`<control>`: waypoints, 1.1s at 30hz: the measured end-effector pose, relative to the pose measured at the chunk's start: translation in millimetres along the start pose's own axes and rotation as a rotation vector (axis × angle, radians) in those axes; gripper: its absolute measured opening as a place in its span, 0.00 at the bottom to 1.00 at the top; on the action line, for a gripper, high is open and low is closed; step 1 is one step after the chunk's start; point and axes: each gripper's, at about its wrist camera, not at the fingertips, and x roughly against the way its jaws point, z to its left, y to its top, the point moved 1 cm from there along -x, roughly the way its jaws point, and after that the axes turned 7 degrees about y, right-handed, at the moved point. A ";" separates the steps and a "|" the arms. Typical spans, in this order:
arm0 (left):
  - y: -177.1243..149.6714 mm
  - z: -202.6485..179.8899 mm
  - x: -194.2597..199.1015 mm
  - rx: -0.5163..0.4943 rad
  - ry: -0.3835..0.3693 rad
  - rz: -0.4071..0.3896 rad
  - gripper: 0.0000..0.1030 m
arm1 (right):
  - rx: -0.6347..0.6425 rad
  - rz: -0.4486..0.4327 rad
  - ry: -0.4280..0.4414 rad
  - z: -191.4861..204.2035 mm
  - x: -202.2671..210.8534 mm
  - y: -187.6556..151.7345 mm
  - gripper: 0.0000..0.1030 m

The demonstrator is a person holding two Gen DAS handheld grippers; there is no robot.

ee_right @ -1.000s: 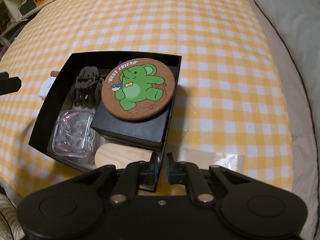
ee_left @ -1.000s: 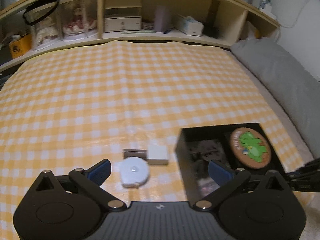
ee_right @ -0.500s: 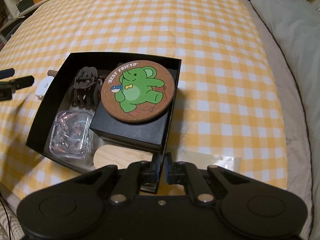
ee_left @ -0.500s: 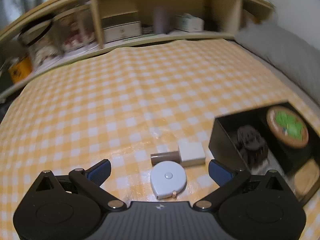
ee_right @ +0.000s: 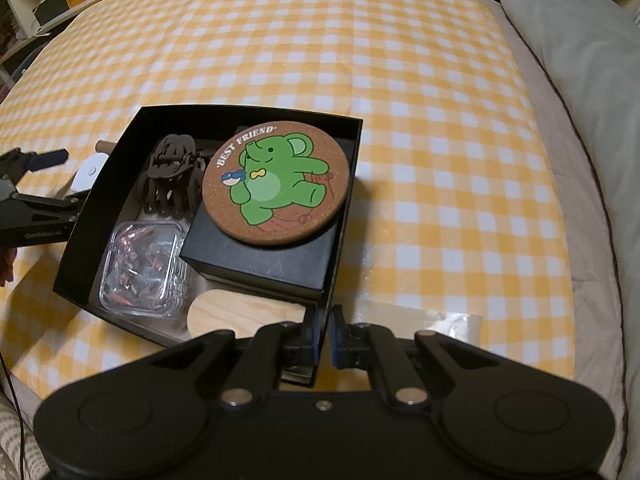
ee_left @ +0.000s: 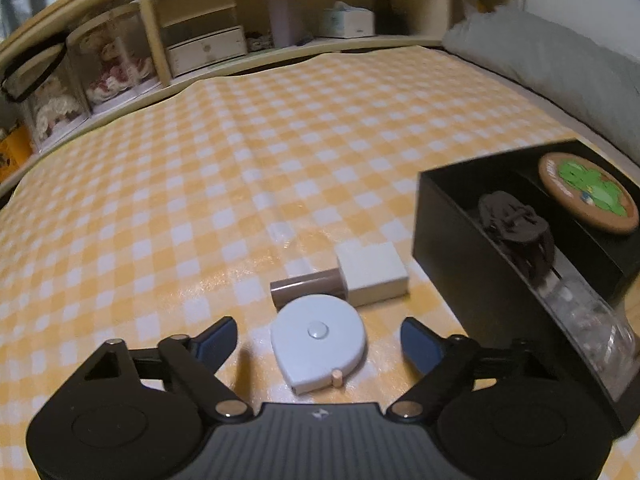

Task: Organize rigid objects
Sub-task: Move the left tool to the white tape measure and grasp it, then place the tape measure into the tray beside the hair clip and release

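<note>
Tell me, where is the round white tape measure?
In the left wrist view the tape measure lies on the checked cloth between the left gripper's closing jaws, just in front of a brown tube.

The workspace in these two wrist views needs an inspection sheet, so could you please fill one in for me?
Surface: yellow checked cloth, flat.
Job's things: white tape measure, brown cylinder and white block lie close together on the cloth beside the black box. In the box: cork coaster on a smaller black box, hair claw, clear case, wooden disc.
Clutter: nothing seen.
Grippers: left hand-held gripper closing around the tape measure, pads not touching it; right hand-held gripper shut on the black box's wall.
Cables: thin dark cable at the cloth's edge.
Surroundings: shelf, grey pillow.
</note>
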 end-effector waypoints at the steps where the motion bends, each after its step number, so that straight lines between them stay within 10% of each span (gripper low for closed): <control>1: 0.4 2.9 -2.6 0.031 0.001 0.003 0.78 | -0.006 -0.007 -0.004 0.9 0.9 0.2 0.05; 9: 1.4 13.5 -8.9 0.151 -0.027 0.029 0.52 | -0.016 -0.023 -0.005 -1.7 10.2 3.0 0.05; 22: 47.5 23.1 35.2 0.173 -0.106 -0.057 0.52 | 0.007 -0.019 -0.027 1.1 2.9 1.3 0.05; 33: 49.9 -61.5 71.5 -0.055 -0.301 -0.058 0.52 | 0.033 -0.004 -0.037 2.3 -0.4 3.5 0.05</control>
